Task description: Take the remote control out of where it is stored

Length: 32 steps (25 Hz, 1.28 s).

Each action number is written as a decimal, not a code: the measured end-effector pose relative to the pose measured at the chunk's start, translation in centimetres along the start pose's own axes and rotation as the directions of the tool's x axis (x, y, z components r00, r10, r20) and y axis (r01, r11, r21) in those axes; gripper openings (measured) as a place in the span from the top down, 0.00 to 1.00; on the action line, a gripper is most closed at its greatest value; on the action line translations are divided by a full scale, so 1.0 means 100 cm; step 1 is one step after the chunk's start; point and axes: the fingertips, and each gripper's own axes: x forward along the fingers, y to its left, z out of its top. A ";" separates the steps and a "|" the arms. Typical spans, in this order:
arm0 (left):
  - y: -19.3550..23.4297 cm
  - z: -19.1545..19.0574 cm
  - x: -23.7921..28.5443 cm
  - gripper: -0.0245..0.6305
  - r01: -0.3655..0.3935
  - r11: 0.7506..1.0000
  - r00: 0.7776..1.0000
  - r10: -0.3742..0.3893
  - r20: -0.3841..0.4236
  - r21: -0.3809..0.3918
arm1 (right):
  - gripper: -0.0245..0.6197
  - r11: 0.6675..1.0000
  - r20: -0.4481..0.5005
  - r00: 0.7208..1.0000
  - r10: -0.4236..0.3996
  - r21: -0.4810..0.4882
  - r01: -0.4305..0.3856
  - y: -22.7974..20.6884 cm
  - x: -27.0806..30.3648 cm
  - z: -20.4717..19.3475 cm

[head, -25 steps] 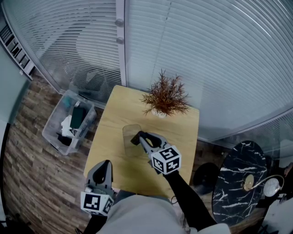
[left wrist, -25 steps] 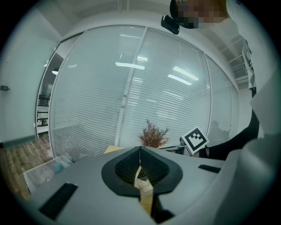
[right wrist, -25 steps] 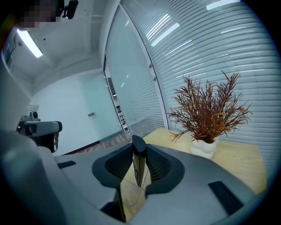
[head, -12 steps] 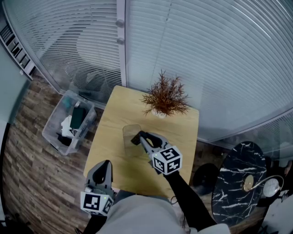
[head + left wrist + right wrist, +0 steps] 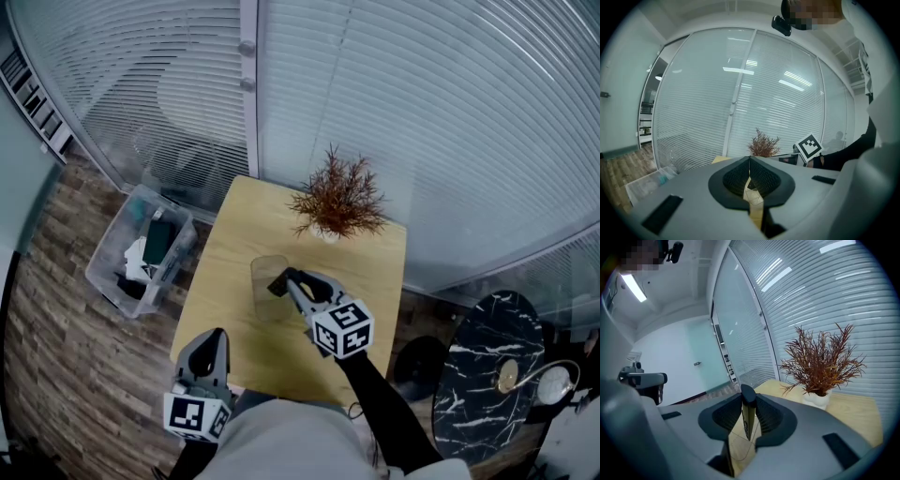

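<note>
In the head view my right gripper [image 5: 284, 282] reaches over the middle of the light wooden table [image 5: 375, 272] and is shut on a slim black remote control [image 5: 277, 284]. The remote stands on edge above a clear plastic holder [image 5: 266, 298]. From the right gripper view the remote [image 5: 748, 420] shows as a thin dark bar pinched between the ribbed pads, right gripper [image 5: 748, 401]. My left gripper [image 5: 217, 336] rests at the table's near left edge, shut, with nothing in it; its pads meet in the left gripper view, left gripper [image 5: 749, 165].
A dried reddish plant in a white pot [image 5: 337, 202] stands at the table's far side. A clear bin of odds and ends [image 5: 141, 248] sits on the wood floor to the left. A black marble round table [image 5: 487, 375] is at the right. Glass walls with blinds stand behind.
</note>
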 end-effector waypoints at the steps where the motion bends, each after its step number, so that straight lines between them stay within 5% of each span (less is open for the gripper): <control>1: 0.000 0.000 0.000 0.95 -0.001 1.000 1.000 0.001 0.001 0.000 | 0.81 1.000 0.003 1.000 0.001 0.001 -0.001 0.001 0.000 0.000; 32: -0.002 0.002 -0.005 0.95 -0.002 1.000 1.000 0.002 0.017 0.002 | 0.81 1.000 0.038 0.999 -0.010 -0.001 0.010 0.001 -0.008 0.009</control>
